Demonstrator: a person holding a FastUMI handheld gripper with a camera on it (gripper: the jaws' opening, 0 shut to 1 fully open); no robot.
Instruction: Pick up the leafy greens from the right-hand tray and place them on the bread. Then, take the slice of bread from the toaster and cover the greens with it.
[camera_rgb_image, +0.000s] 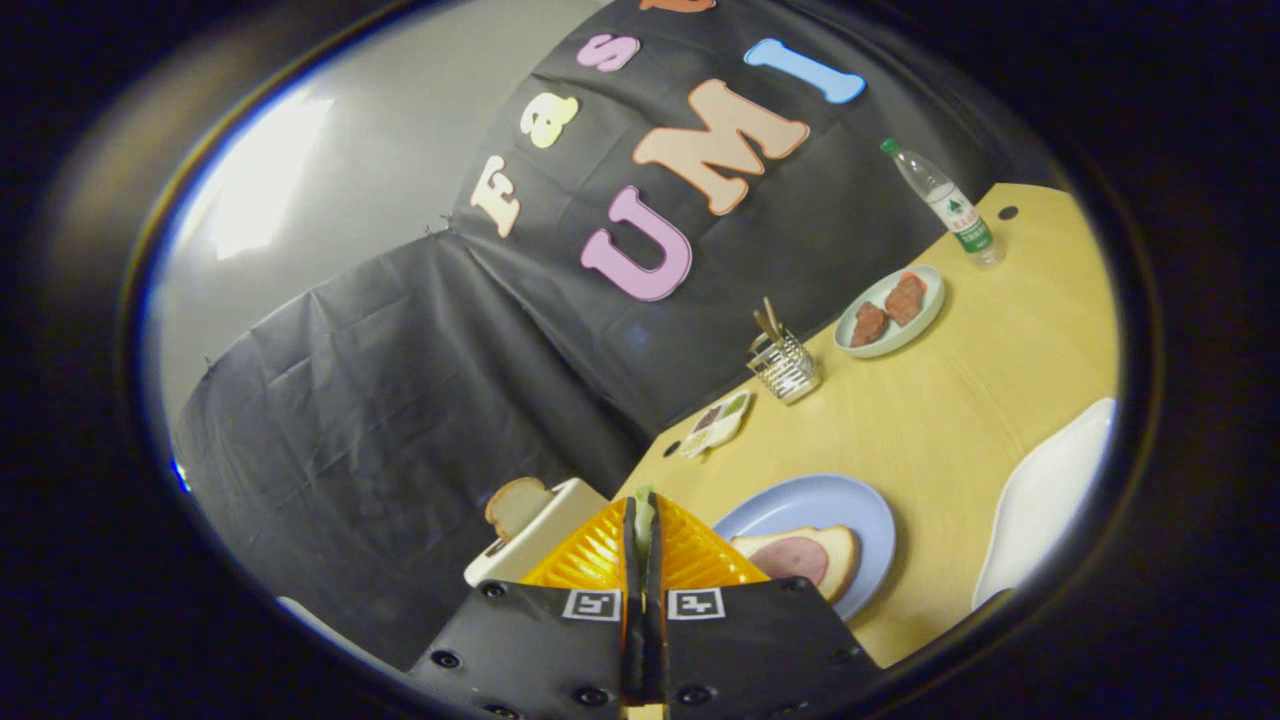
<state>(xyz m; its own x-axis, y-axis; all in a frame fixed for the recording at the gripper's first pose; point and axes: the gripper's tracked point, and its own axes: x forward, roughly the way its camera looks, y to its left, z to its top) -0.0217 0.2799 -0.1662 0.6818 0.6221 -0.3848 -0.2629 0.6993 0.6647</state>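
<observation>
My gripper is shut, and a thin pale-green edge of the leafy greens sticks up between its fingers. Just to the right of the fingers, a blue plate holds a slice of bread topped with a round pink slice of ham. Left of the fingers stands a white toaster with a slice of bread poking out of its slot. The whole scene appears tilted. The gripper is held above the table, between toaster and plate.
A white tray lies at the right on the yellow table. Farther back are a green plate with two pieces of meat, a wire holder with utensils, a small sauce dish and a water bottle.
</observation>
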